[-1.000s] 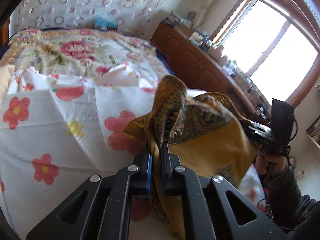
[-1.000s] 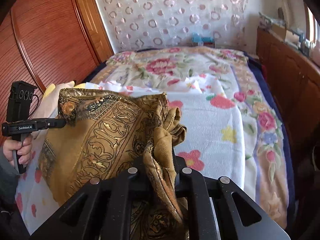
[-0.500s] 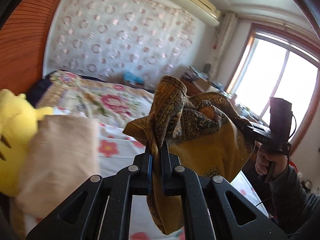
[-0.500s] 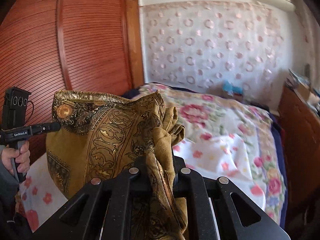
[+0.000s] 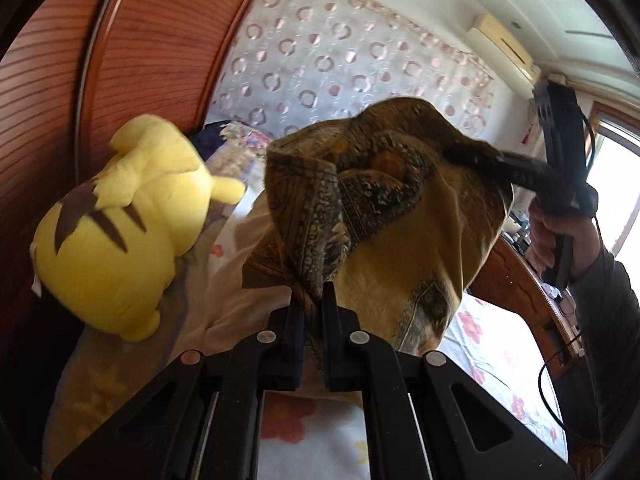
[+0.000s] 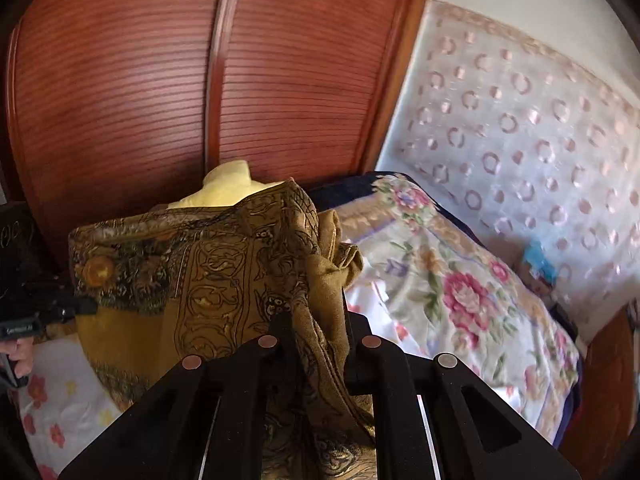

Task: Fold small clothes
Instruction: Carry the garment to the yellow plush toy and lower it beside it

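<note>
Left claw (image 5: 311,300) clamped on mustard patterned cloth (image 5: 400,216), right claw (image 6: 318,320) clamped on its other corner, cloth lifted above the bed (image 6: 460,288), yellow plush toy (image 5: 120,224) beside

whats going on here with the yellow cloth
A person is holding a mustard patterned cloth in the air between two handheld grippers. The left gripper has its jaws shut on one bunched corner, and the right gripper is shut on another. The cloth hangs slack above the flowered sheet, beside a yellow plush toy. No fold is laid yet.
</note>
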`<state>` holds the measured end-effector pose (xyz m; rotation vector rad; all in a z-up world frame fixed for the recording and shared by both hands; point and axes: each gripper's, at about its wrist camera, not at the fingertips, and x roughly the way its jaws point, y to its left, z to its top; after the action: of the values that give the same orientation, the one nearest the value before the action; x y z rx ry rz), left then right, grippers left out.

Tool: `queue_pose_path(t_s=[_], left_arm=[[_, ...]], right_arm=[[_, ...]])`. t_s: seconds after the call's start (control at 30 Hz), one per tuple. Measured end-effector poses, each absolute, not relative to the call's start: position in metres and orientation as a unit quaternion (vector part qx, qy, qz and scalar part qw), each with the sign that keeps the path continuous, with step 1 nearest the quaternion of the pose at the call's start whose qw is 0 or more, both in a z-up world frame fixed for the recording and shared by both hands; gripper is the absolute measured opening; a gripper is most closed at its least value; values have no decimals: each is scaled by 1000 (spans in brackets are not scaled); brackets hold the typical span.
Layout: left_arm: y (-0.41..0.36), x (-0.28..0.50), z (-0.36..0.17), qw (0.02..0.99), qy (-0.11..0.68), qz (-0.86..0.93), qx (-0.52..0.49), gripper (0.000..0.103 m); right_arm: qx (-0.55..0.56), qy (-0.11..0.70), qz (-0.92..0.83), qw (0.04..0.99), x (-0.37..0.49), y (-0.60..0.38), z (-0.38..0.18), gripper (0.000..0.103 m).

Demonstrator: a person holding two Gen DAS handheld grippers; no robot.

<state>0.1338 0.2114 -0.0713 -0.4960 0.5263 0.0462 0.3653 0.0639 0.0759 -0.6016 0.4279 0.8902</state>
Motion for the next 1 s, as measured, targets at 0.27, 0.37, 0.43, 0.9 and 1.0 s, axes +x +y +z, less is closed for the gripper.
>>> queue_pose_path(t_s=[0.27,0.37,0.43,0.9,1.0], left_arm=[[217,126,-95,925,287,48,-245,7],[216,126,-99,924,295,53,-239,7],[220,120,-97,924,296,55,-234,7],[222,107,-77,936,285,90,-184,73],[222,98,-66,942,272,98,-168,82]], right_arm=[[-303,215,445,814,416,140,61,13],[-274,236,433,825,427,150,56,27],[-265,252,404,839,438,152,54,35],[-195,259,418,849,397,107,23,48],[-196,284,414,842,412,114,-7,48]])
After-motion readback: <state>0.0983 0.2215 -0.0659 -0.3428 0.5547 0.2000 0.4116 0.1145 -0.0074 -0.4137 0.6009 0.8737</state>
